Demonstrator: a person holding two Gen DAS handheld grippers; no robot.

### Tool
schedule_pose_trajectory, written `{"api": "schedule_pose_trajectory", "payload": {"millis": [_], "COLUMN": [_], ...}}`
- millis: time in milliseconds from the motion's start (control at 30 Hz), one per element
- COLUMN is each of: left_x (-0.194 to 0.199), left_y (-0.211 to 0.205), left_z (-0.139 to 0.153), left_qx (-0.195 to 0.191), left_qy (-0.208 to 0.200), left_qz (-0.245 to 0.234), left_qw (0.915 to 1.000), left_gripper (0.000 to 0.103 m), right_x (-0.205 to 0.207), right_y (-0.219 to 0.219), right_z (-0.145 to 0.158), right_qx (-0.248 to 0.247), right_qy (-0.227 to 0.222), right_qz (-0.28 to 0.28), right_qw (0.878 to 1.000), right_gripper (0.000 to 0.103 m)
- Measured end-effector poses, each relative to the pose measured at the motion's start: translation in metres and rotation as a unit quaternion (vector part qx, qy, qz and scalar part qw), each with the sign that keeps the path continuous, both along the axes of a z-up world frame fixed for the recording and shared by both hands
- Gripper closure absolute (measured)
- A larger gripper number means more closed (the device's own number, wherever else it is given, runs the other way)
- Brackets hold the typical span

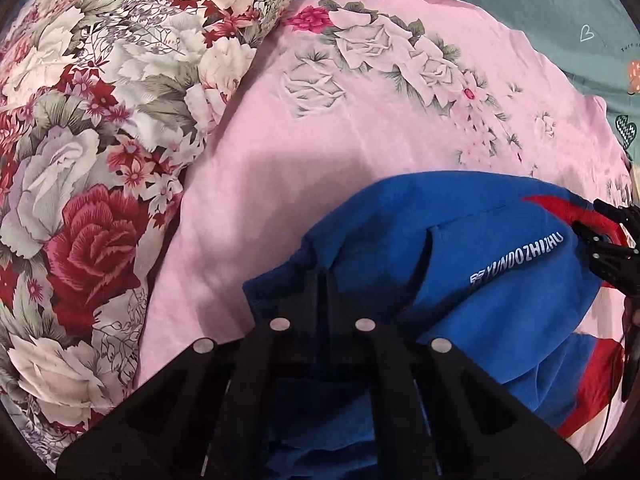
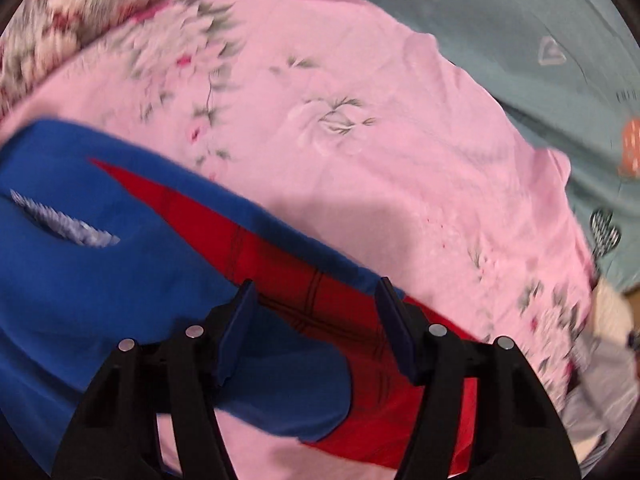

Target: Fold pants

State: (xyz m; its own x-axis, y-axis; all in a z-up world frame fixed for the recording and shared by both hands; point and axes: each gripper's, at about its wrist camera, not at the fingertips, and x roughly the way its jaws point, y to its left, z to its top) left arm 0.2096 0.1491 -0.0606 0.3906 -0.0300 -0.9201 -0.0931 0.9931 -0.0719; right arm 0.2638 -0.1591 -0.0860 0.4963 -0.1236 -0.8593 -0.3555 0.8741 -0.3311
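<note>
The blue pants (image 1: 460,240) with a red side panel and white lettering lie bunched on the pink sheet (image 1: 340,140). My left gripper (image 1: 322,280) is shut on a fold of the blue fabric, with its fingers close together and the cloth draped over them. In the right wrist view the pants (image 2: 100,280) spread to the left and the red panel (image 2: 320,300) runs between the fingers. My right gripper (image 2: 316,300) is open above the red panel, with its fingers wide apart. It also shows at the right edge of the left wrist view (image 1: 608,240).
A large flowered pillow (image 1: 88,160) lies to the left of the pink sheet. A teal sheet with heart prints (image 1: 560,20) lies beyond at the top right. The right wrist view is blurred by motion.
</note>
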Motion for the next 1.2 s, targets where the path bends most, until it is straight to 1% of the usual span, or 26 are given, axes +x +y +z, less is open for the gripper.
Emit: {"api": "schedule_pose_trajectory", "payload": {"millis": [33, 100, 167, 200, 300, 367, 400, 433, 467, 500, 533, 567, 600, 667, 733, 767, 800, 833, 867, 900, 933, 967, 1000, 1033, 1100, 1200], "left_x": [0.002, 0.008, 0.017, 0.016, 0.019, 0.016, 0.014, 0.012, 0.008, 0.005, 0.003, 0.003, 0.004, 0.006, 0.009, 0.009, 0.009, 0.009, 0.009, 0.009, 0.008, 0.009, 0.009, 0.009, 0.006, 0.005], "left_y": [0.003, 0.007, 0.01, 0.011, 0.007, 0.003, 0.0, -0.003, -0.003, -0.001, 0.001, 0.004, 0.007, 0.013, 0.017, 0.018, 0.018, 0.018, 0.018, 0.018, 0.016, 0.012, 0.01, 0.01, 0.012, 0.022], "left_z": [0.001, 0.004, 0.008, 0.01, 0.013, 0.015, 0.016, 0.016, 0.016, 0.017, 0.015, 0.012, 0.008, -0.003, -0.015, -0.022, -0.024, -0.024, -0.022, -0.021, -0.019, -0.017, -0.014, -0.01, 0.006, 0.035], "left_qx": [-0.002, -0.006, 0.013, 0.019, 0.011, 0.002, -0.003, 0.0, 0.008, 0.01, 0.014, 0.023, 0.025, 0.012, -0.017, -0.038, -0.046, -0.041, -0.038, -0.043, -0.043, -0.04, -0.037, -0.037, -0.036, -0.024], "left_qy": [0.001, -0.005, -0.028, -0.031, -0.026, -0.023, -0.023, -0.02, -0.022, -0.027, -0.025, -0.015, -0.007, 0.017, 0.05, 0.068, 0.074, 0.073, 0.069, 0.066, 0.063, 0.059, 0.056, 0.05, 0.023, -0.034], "left_qz": [0.003, 0.018, 0.048, 0.054, 0.047, 0.035, 0.023, 0.009, 0.003, 0.004, 0.005, 0.007, 0.01, 0.018, 0.02, 0.019, 0.02, 0.023, 0.026, 0.024, 0.02, 0.01, 0.008, 0.012, 0.022, 0.044], "left_qw": [1.0, 0.9998, 0.9984, 0.9979, 0.9985, 0.9991, 0.9995, 0.9998, 0.9997, 0.9996, 0.9996, 0.9996, 0.9996, 0.9996, 0.9984, 0.9968, 0.9959, 0.9962, 0.9965, 0.9966, 0.9969, 0.9974, 0.9977, 0.998, 0.9989, 0.9982], "left_gripper": [0.1, 0.1, 0.1, 0.1, 0.1, 0.097, 0.076, 0.04, 0.029, 0.028, 0.028, 0.029, 0.029, 0.029, 0.032, 0.037, 0.043, 0.059, 0.064, 0.068, 0.073, 0.074, 0.076, 0.077, 0.077, 0.077], "right_x": [0.002, 0.006, 0.01, 0.012, 0.011, 0.013, 0.013, 0.016, 0.017, 0.018, 0.017, 0.015, 0.014, 0.01, 0.01, 0.015, 0.017, 0.018, 0.018, 0.018, 0.019, 0.019, 0.02, 0.019, 0.019, 0.021], "right_y": [0.0, -0.003, -0.008, -0.009, -0.006, -0.015, -0.022, -0.024, -0.029, -0.033, -0.037, -0.04, -0.041, -0.039, -0.037, -0.033, -0.03, -0.027, -0.026, -0.025, -0.024, -0.024, -0.023, -0.022, -0.028, -0.041], "right_z": [-0.002, -0.001, -0.002, -0.001, 0.0, 0.009, 0.013, 0.015, 0.016, 0.015, 0.015, 0.015, 0.016, 0.016, 0.011, 0.005, 0.0, -0.004, -0.004, -0.004, -0.003, -0.002, 0.0, 0.001, 0.008, 0.032], "right_qx": [-0.008, 0.012, 0.059, 0.092, 0.098, 0.136, 0.159, 0.168, 0.171, 0.167, 0.16, 0.156, 0.15, 0.132, 0.12, 0.114, 0.109, 0.105, 0.107, 0.11, 0.121, 0.148, 0.151, 0.139, 0.167, 0.208], "right_qy": [-0.009, -0.018, -0.008, 0.008, 0.001, -0.003, 0.0, 0.005, 0.016, 0.019, 0.015, 0.006, -0.01, -0.027, -0.017, -0.01, -0.005, -0.001, -0.011, -0.009, -0.004, 0.013, 0.014, 0.005, 0.001, -0.028], "right_qz": [0.006, 0.01, 0.013, 0.017, 0.008, -0.009, -0.011, -0.01, -0.009, -0.013, -0.021, -0.023, -0.022, -0.014, -0.008, -0.005, -0.001, 0.003, 0.007, 0.01, 0.014, 0.02, 0.015, 0.011, -0.005, -0.021], "right_qw": [1.0, 1.0, 0.998, 0.996, 0.995, 0.991, 0.987, 0.986, 0.985, 0.986, 0.987, 0.988, 0.988, 0.991, 0.993, 0.993, 0.994, 0.994, 0.994, 0.994, 0.992, 0.989, 0.988, 0.99, 0.986, 0.977], "right_gripper": [0.039, 0.041, 0.073, 0.103, 0.103, 0.103, 0.103, 0.102, 0.102, 0.094, 0.059, 0.042, 0.03, 0.03, 0.03, 0.03, 0.03, 0.03, 0.03, 0.034, 0.055, 0.067, 0.085, 0.095, 0.097, 0.097]}}
